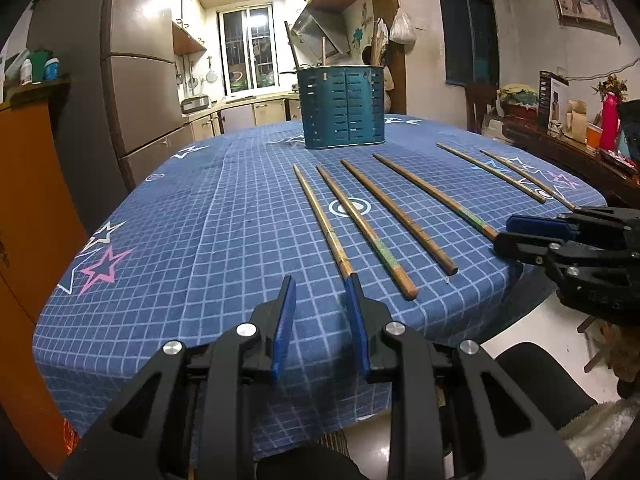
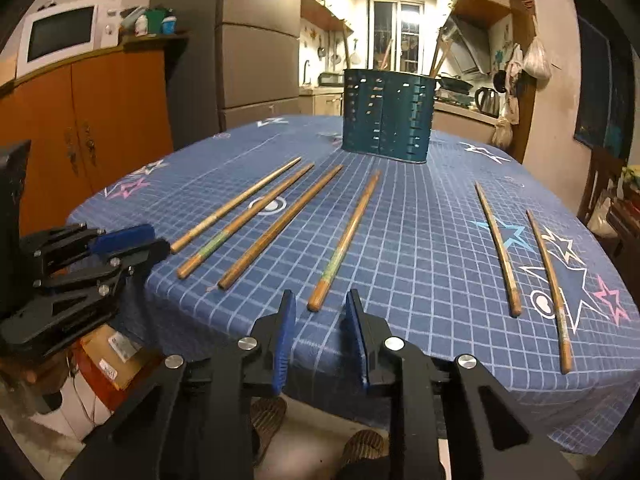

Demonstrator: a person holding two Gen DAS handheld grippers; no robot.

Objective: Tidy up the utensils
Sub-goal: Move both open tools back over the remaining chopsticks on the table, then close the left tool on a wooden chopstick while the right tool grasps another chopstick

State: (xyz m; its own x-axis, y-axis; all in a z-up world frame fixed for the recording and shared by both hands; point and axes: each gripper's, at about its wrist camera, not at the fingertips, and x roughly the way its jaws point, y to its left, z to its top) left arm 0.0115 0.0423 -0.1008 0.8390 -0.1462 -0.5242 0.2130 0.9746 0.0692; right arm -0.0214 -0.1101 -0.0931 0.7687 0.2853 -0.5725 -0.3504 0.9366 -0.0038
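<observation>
Several wooden chopsticks lie side by side on the blue checked tablecloth (image 1: 192, 216), pointing toward a teal slotted holder (image 1: 344, 108) at the far side, which has a few sticks standing in it. My left gripper (image 1: 319, 285) is open at the near edge; the near end of the leftmost chopstick (image 1: 320, 208) meets its right fingertip and nothing lies between the pads. My right gripper (image 2: 320, 297) is open, and the near end of the fourth chopstick (image 2: 344, 240) sits in the gap without touching either pad. Two more chopsticks (image 2: 498, 248) lie further right. The holder (image 2: 388, 116) also stands beyond them in the right wrist view.
An orange cabinet (image 2: 92, 120) with a microwave (image 2: 60, 34) and a tall fridge (image 2: 256, 48) stand left of the table. A dark sideboard (image 1: 576, 152) holding boxes and a red bottle runs along the right. A person's slippered feet (image 2: 268, 416) show under the near edge.
</observation>
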